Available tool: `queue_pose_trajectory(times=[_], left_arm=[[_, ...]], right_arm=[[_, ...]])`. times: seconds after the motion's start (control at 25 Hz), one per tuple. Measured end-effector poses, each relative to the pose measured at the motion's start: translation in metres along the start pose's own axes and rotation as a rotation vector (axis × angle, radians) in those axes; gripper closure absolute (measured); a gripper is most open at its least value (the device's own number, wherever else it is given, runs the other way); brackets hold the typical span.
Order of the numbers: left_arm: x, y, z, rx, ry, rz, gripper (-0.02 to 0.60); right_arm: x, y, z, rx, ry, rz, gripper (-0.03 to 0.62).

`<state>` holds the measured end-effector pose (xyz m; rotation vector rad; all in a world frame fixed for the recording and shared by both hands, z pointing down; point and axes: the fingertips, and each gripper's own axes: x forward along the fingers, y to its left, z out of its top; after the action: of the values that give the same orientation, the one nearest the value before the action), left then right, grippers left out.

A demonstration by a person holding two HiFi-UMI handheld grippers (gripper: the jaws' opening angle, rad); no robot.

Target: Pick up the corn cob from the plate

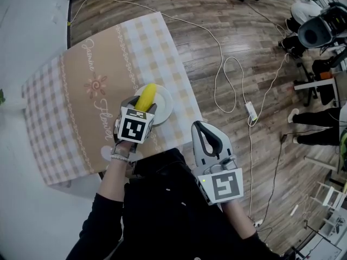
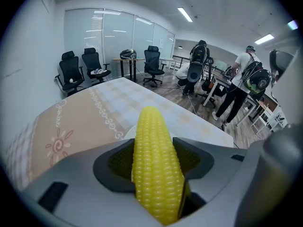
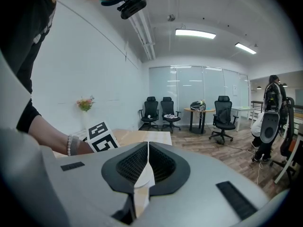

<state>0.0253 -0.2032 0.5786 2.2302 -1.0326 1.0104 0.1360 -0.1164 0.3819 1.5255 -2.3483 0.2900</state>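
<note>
A yellow corn cob (image 1: pixel 147 96) is clamped lengthwise between the jaws of my left gripper (image 1: pixel 142 106), just over the white plate (image 1: pixel 165 104) near the table's right edge. In the left gripper view the corn cob (image 2: pixel 152 150) fills the gap of the left gripper (image 2: pixel 154 161), and a sliver of the plate (image 2: pixel 126 134) shows below it. My right gripper (image 1: pixel 208 143) hangs off the table's right side over the floor, jaws shut on nothing. From the right gripper view, the right gripper (image 3: pixel 147 167) is shut, with the left gripper's marker cube (image 3: pixel 101 137) beyond it.
The table wears a beige and checked cloth (image 1: pixel 81 91). A white cable (image 1: pixel 226 85) and a power adapter (image 1: pixel 251 111) lie on the wooden floor to the right. Office chairs (image 2: pixel 80 72) and standing people (image 2: pixel 241 86) are farther off. A flower vase (image 3: pixel 85 105) stands by the wall.
</note>
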Motion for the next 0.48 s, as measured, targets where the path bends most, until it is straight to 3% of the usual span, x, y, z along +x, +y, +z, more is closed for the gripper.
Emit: queue_pose_trajectory(times=[0.24, 0.48], left_arm=[[-0.032, -0.001, 0.029, 0.031, -0.072, -0.022, 0.322], [-0.062, -0.005, 0.036, 0.061, -0.089, -0.048, 0.324]], right_arm=[[0.005, 0.004, 0.010, -0.015, -0.026, -0.007, 0.549], [0.007, 0.005, 0.022, -0.032, -0.058, -0.019, 0.549]])
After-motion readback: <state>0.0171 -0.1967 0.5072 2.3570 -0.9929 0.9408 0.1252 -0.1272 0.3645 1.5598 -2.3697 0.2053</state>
